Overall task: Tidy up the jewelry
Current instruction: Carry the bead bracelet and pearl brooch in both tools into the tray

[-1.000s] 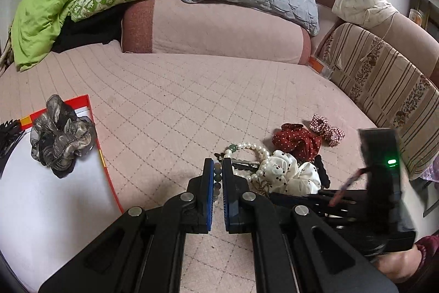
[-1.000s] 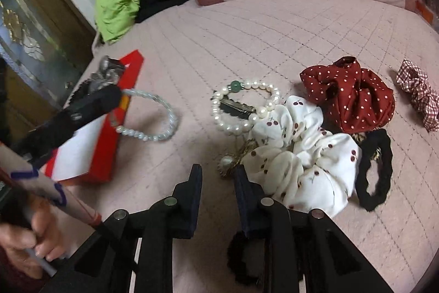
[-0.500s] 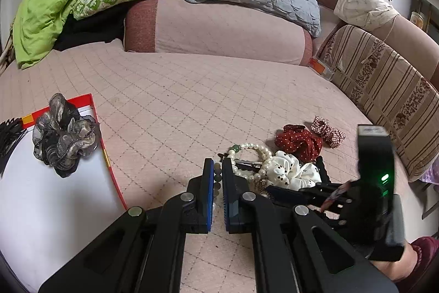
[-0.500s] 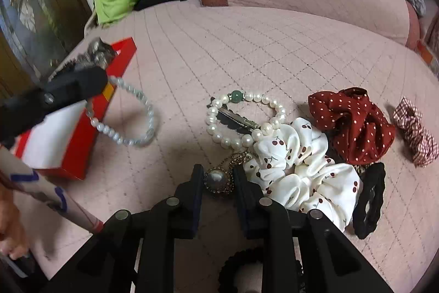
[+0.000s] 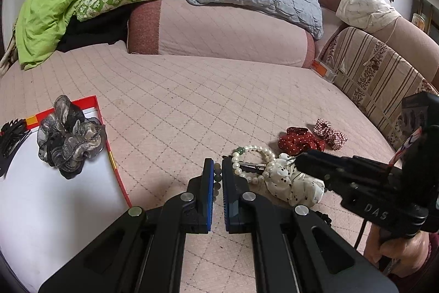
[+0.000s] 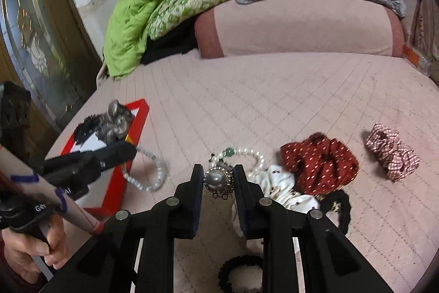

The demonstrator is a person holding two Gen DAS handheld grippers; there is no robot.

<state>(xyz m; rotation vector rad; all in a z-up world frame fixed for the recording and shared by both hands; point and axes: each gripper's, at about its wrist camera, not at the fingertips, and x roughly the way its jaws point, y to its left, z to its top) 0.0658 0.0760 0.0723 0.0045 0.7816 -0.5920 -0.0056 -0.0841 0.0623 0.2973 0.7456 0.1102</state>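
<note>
Right gripper (image 6: 218, 183) clamped on pearl brooch (image 6: 216, 178), lifted clear of quilt. Left gripper (image 5: 217, 177) pinched on pale bead bracelet (image 6: 153, 173), strand hanging below tips. Ahead of right tips: one pearl bracelet (image 6: 248, 153), three fabric scrunchies, two black hair ties.

The left gripper (image 5: 216, 177) at the bottom middle pinches a bead bracelet (image 5: 218, 175); a white scrunchie (image 5: 290, 183) lies right.
</note>
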